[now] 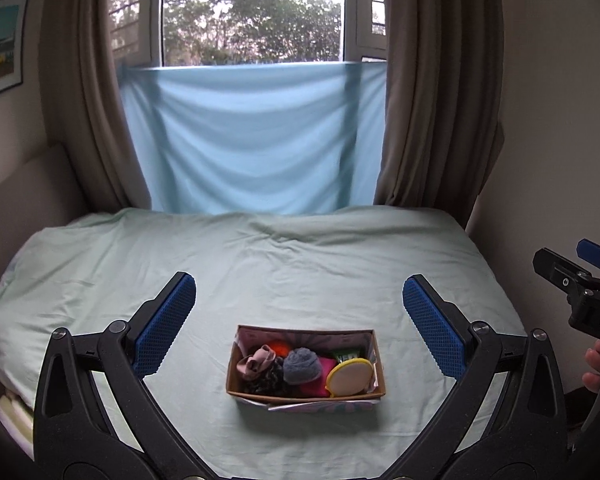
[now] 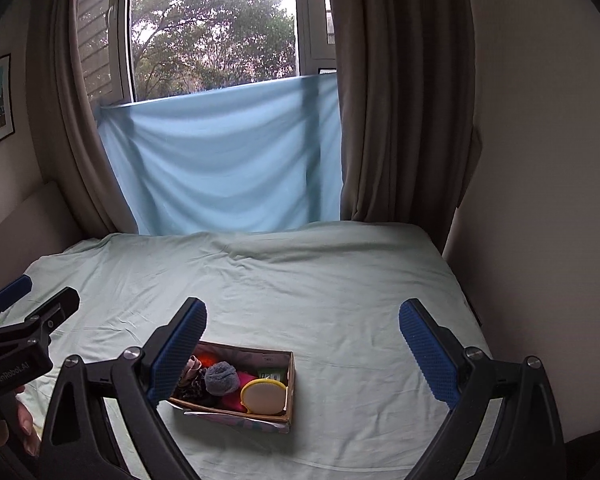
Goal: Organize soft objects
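Observation:
A small cardboard box (image 1: 374,360) sits on the pale green bed sheet (image 1: 280,272). It holds soft items: a grey knit ball (image 1: 302,365), a pink scrunchie (image 1: 258,360), an orange piece (image 1: 279,347), a magenta piece (image 1: 314,389) and a round yellow-rimmed pad (image 1: 350,378). My left gripper (image 1: 299,298) is open and empty, above and before the box. In the right wrist view the box (image 2: 290,376) lies below my open, empty right gripper (image 2: 302,324), with the grey ball (image 2: 222,378) and pad (image 2: 264,396) visible; its left finger (image 2: 178,354) hides the box's left end.
A light blue cloth (image 1: 252,136) hangs across the window, between brown curtains (image 1: 440,100). Walls close in on the bed's right side (image 2: 540,200). A padded headboard (image 1: 24,184) stands at the left. The other gripper shows at each view's edge (image 1: 580,284) (image 2: 20,320).

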Demonstrator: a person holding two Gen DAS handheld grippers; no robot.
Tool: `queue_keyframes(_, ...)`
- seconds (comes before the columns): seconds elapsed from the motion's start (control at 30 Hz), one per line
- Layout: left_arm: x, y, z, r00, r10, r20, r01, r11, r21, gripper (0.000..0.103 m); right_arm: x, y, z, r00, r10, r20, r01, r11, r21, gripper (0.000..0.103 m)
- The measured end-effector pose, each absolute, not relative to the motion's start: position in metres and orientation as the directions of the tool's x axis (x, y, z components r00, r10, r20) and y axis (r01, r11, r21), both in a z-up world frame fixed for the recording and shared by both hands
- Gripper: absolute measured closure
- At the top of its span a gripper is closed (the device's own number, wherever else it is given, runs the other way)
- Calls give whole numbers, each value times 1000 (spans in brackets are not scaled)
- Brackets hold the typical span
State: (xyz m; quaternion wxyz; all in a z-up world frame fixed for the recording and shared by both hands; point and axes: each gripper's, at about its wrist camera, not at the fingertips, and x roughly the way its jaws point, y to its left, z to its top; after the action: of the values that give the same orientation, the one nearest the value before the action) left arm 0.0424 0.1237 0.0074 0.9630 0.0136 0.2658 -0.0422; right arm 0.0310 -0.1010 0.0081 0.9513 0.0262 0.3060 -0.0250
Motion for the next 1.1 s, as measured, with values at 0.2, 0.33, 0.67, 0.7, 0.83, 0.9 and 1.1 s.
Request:
queue_keyframes(0.2,33,118,9,865,-74,-497,86,996,2,0,23,-106,5,821,-31,-570,69,997,45,7)
queue_keyframes(0.33,30,115,8,868,-72,-491,87,996,7,0,20,-113,8,825,-41,-564,82,996,46,7)
queue_keyframes(0.67,25,108,8,867,-83,-491,100,995,9,0,19,-118,8,826,-51,-562,90,995,41,7)
queue_keyframes(0.7,25,107,8,867,-83,-491,101,995,10,0,17,-120,8,825,-52,-562,91,995,41,7)
queue_keyframes(0.83,24,105,7,871,-78,-486,100,995,20,0,17,-123,8,824,-57,-563,93,995,36,7)
queue_keyframes(0.9,23,104,7,871,-74,-485,99,995,26,0,18,-122,8,825,-60,-563,92,995,28,7)
queue_keyframes(1.1,24,102,7,868,-73,-491,98,995,27,0,21,-120,8,827,-54,-559,80,997,22,7)
